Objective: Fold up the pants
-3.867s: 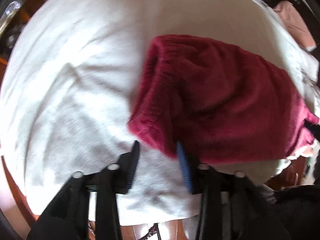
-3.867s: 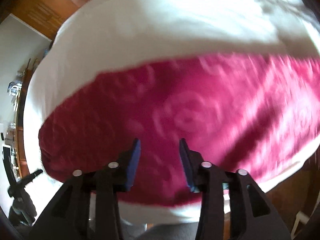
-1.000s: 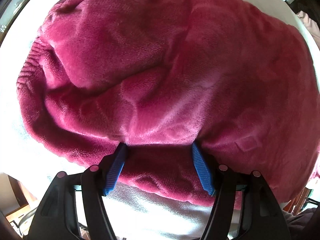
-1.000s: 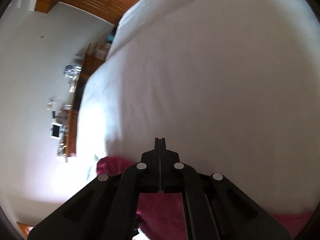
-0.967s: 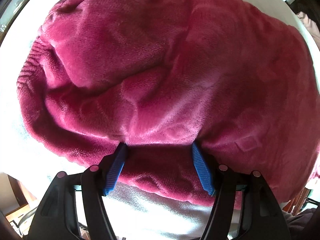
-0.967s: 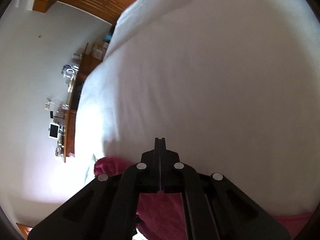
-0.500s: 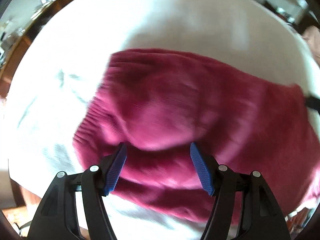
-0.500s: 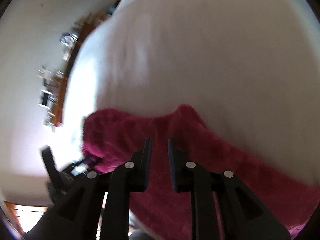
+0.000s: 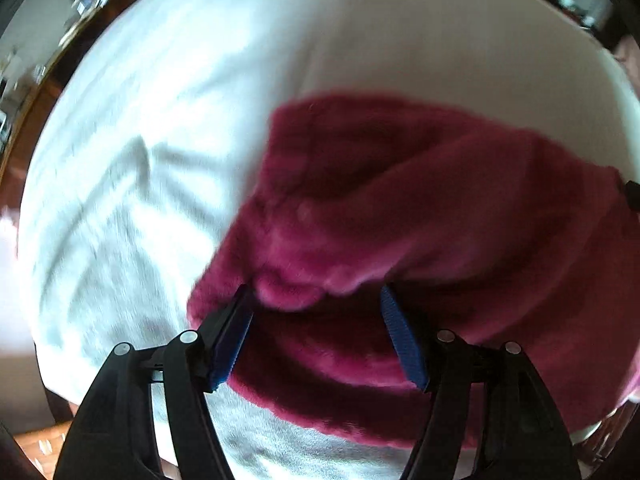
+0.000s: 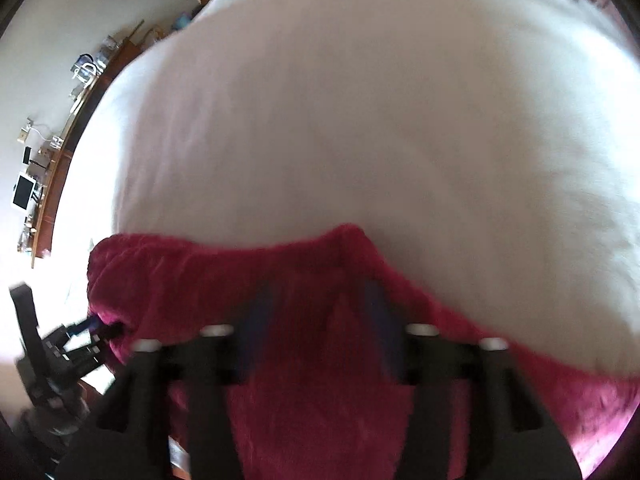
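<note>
The dark red fleece pants [image 9: 420,216] lie folded in a bundle on the white bed sheet [image 9: 160,128]. My left gripper [image 9: 316,312] is open, its blue pads [image 9: 232,332] on either side of the near folded edge, which bulges between them. In the right wrist view the pants [image 10: 248,276] lie under and in front of my right gripper [image 10: 320,312], which is blurred and open, with the cloth showing between its fingers. The left gripper also shows in the right wrist view [image 10: 86,330], at the pants' left edge.
The white bed [image 10: 360,100] stretches far beyond the pants. A wooden shelf with small items [image 10: 52,148] runs along the wall on the left. Wooden floor [image 9: 36,444] shows past the bed's near edge.
My right gripper has opened from shut and dropped over the pants. My left gripper has drawn back, so the pants look smaller and more bed shows; its jaws stay open.
</note>
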Tool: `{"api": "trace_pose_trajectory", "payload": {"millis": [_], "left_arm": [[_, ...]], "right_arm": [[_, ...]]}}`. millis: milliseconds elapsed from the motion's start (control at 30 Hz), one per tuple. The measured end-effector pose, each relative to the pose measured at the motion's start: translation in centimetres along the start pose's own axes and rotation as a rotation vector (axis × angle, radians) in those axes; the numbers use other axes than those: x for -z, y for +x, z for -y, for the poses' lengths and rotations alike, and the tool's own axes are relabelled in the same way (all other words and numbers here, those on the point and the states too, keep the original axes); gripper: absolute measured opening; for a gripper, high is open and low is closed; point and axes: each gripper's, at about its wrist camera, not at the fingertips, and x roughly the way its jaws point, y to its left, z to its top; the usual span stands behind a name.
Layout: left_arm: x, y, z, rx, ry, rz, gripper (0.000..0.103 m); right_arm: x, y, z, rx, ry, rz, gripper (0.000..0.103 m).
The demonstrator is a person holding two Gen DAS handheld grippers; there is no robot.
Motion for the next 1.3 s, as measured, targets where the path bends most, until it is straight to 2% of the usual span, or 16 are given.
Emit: {"api": "trace_pose_trajectory", "payload": {"millis": [133,267,333,400,500,633,733,867,1033,1067,1133,1167,1267,1300], "left_arm": [[-1.7,-1.0,0.6,0.015,0.068,0.059,0.070],[-3.1,1.6,-0.1,-0.035,0.096,0.028,0.075],[-3.3,3.0,-0.7,-0.034,0.096,0.005,0.082],[-3.3,4.0,-1.2,-0.020,0.085,-0.007,0.084],[-3.2,3.9,-1.1,-0.034,0.079,-0.009,0.084],[-1.9,1.5,0.2,-0.109,0.073,0.007,0.083],[-1.2,-1.1,2.0,-0.144,0.075,0.061,0.083],[1.8,-4.8,6.5,-0.182,0.087,0.131,0.083],[5.4,-6.7,14.7,-0.132,0.138,0.128,0.083],[4.6,-7.5,17.0,-0.126,0.149,0.124,0.083],[5.9,-7.5,20.4,-0.107,0.176,0.115,0.083],[6.8,-8.2,23.3,-0.099,0.191,0.111,0.083],[8.3,-7.9,27.4,-0.074,0.234,0.106,0.083],[8.8,-8.1,28.8,-0.065,0.247,0.104,0.083]], "right_arm": [[4.5,-2.7,-0.9,0.079,-0.032,0.024,0.066],[9.8,-3.4,0.8,0.187,0.042,-0.013,0.066],[12.1,-3.4,2.3,0.246,0.074,-0.050,0.066],[14.6,-2.9,4.2,0.293,0.111,-0.102,0.066],[17.8,-2.6,6.8,0.297,0.160,-0.150,0.066],[19.1,-4.3,8.1,0.255,0.210,-0.112,0.066],[19.5,-5.9,9.1,0.220,0.229,-0.072,0.066],[20.5,-8.5,13.0,0.222,0.256,-0.040,0.066],[24.1,-12.9,20.9,0.251,0.359,-0.002,0.068],[24.8,-13.7,22.4,0.262,0.374,0.007,0.068],[26.2,-15.8,25.6,0.298,0.400,0.031,0.068],[26.7,-16.6,26.6,0.318,0.407,0.046,0.068],[28.1,-19.8,30.6,0.383,0.435,0.106,0.069],[28.5,-21.1,32.2,0.408,0.447,0.131,0.072]]}}
